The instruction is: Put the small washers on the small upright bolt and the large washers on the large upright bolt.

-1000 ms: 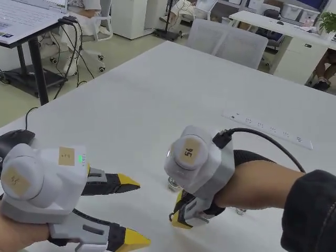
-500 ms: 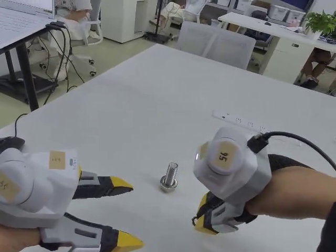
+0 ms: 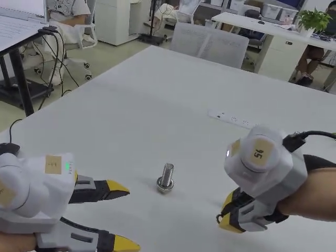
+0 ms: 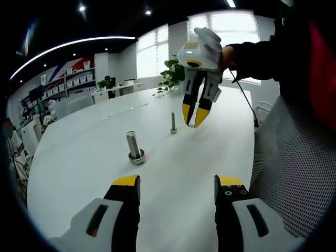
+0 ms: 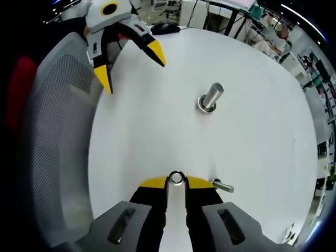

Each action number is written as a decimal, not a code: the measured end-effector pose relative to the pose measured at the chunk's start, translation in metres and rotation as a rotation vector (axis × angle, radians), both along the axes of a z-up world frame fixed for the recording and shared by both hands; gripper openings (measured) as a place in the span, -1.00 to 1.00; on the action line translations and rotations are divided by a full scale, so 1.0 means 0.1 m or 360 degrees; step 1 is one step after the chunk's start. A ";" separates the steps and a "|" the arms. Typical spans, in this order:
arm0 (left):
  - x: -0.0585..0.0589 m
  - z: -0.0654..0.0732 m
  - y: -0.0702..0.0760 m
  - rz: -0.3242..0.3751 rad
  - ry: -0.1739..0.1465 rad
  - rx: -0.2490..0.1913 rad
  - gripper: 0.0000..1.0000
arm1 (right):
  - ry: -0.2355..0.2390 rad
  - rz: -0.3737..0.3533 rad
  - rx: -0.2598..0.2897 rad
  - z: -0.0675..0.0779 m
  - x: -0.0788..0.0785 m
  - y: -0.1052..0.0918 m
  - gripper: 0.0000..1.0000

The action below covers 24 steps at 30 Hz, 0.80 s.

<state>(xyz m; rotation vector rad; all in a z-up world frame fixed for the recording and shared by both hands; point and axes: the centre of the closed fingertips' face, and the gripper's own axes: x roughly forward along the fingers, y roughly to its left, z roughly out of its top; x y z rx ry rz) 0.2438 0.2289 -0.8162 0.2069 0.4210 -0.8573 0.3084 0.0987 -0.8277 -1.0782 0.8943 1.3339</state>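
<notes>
on the white table (image 3: 157, 89), near the person's side, the large bolt (image 3: 166, 176) stands upright and free of both tools; a collar sits at its foot, though it cannot be told whether this is a washer or the bolt's own head. the small bolt (image 4: 173, 122) stands upright beyond it in the left gripper view, well apart from the large bolt and just beside the tips of the right gripper (image 5: 177, 181). the right gripper is clamped on a washer (image 5: 177, 178), a small metal ring pinched between its yellow tips and held above the table surface, just beside the small bolt and not over it. the left gripper (image 4: 177, 182) has its jaws spread wide with nothing between them, pointing across the table toward the large bolt and clear of it. the two grippers face each other from opposite sides of the large bolt. a power strip (image 3: 231, 117) lies flat further back on the table, and a mesh chair (image 5: 58, 131) stands at the table's near edge.
</notes>
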 end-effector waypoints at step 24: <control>0.01 -0.01 0.02 0.0011 0.0013 0.0008 0.12 | -0.0128 -0.0161 0.0023 0.26 0.50 -0.27 -0.73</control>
